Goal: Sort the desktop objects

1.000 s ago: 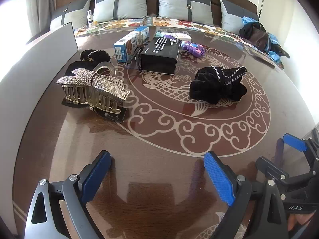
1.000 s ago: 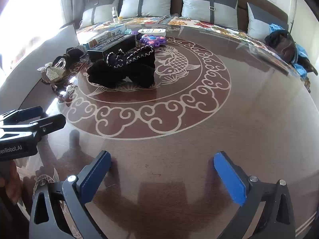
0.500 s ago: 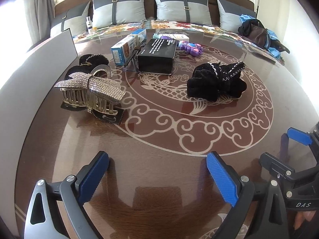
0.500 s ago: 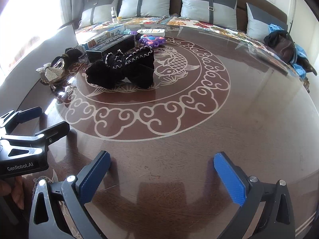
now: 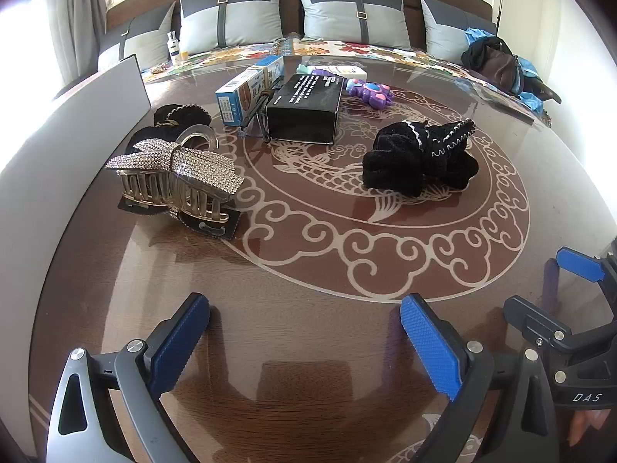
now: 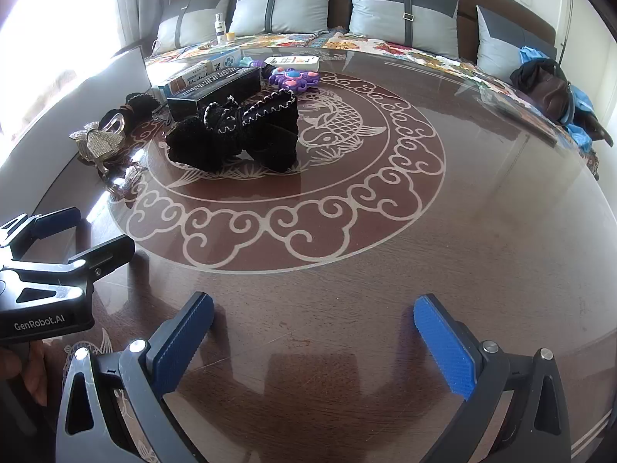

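Judging by the tabletop (image 5: 308, 347), we have sorted nothing yet: hair clip (image 5: 175, 177), boxes (image 5: 304, 110) and black knit (image 5: 420, 158) crowd its far left, while both grippers (image 5: 304, 343) (image 6: 314, 341) hover released, empty, near its front edge.

The table (image 5: 308, 347) is dark brown wood grain with a cream ring of cloud scrolls around a carp. On that ring's left edge lies a silver rhinestone hair clip (image 5: 175, 171) with pale gold teeth; inside the ring sit a black scrunchie (image 5: 418, 158) edged in white zigzag stitching and a black box (image 5: 304, 110) with white lettering. Beyond the ring are a blue-and-white carton (image 5: 241, 96), a purple toy (image 5: 370, 92) with pink and blue spots, and grey two-tone cushions (image 5: 354, 15).
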A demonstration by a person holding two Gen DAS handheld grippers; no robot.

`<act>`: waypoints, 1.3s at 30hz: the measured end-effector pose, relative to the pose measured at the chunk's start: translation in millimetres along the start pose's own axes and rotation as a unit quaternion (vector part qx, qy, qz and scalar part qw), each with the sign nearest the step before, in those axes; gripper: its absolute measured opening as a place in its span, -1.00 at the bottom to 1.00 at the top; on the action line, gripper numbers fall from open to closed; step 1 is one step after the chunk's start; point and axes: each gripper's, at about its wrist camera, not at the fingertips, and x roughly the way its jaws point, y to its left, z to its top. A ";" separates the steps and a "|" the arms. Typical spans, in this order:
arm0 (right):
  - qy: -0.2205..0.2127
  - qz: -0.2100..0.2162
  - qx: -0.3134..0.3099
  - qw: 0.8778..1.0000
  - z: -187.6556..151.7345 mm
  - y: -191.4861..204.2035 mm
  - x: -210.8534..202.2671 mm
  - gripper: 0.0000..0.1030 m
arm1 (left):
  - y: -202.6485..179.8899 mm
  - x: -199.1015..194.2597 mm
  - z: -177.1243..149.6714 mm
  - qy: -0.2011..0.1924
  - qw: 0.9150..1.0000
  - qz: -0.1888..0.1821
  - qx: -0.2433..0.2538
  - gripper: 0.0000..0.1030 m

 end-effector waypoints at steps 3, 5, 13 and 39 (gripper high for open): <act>0.000 0.000 0.000 1.000 -0.1 -0.3 0.1 1.00 | 0.2 0.0 -0.1 0.000 1.000 0.000 0.000 0.97; 0.000 0.000 0.000 1.000 -0.1 -0.3 0.1 1.00 | 0.1 0.0 0.1 0.000 1.000 0.000 0.000 0.97; 0.000 0.000 0.000 1.000 -0.1 -0.1 -0.1 1.00 | 0.2 0.3 0.1 0.000 1.000 0.000 0.000 0.97; 0.000 0.000 0.000 1.000 -0.2 -0.2 0.2 1.00 | 1.4 2.2 1.3 0.002 1.000 -0.003 0.001 1.00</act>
